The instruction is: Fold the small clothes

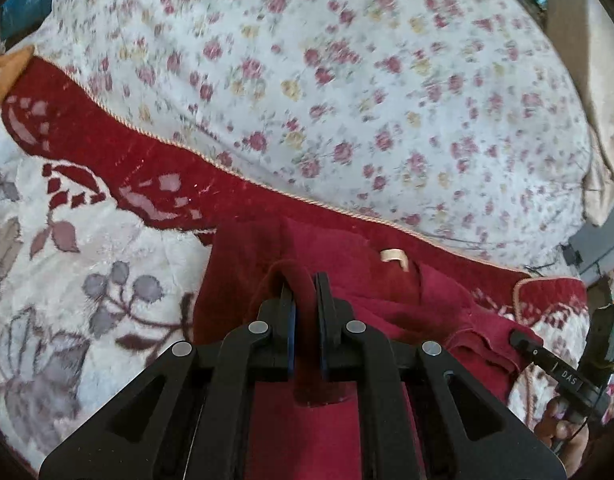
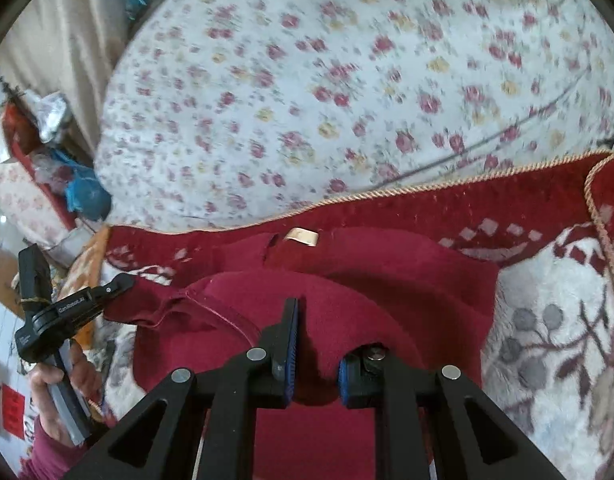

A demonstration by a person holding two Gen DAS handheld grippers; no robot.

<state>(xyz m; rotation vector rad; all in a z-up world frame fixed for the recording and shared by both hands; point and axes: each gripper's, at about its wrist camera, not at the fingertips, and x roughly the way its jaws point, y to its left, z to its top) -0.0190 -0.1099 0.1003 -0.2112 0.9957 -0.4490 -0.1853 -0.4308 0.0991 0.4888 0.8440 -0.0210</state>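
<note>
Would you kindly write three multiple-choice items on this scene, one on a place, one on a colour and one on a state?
1. Where does the garment lie?
A. on the red-bordered blanket
B. in a basket
C. on a chair

2. What colour is the garment?
A. blue
B. dark red
C. yellow

3. How is the left gripper?
A. wide open, holding nothing
B. out of sight
C. shut on a fold of the garment

Key: 1 A, the blanket's red border and leaf pattern show around the garment; 2 B, its cloth is dark red in both views; 3 C, the left wrist view shows a ridge of cloth pinched between the fingers.
</note>
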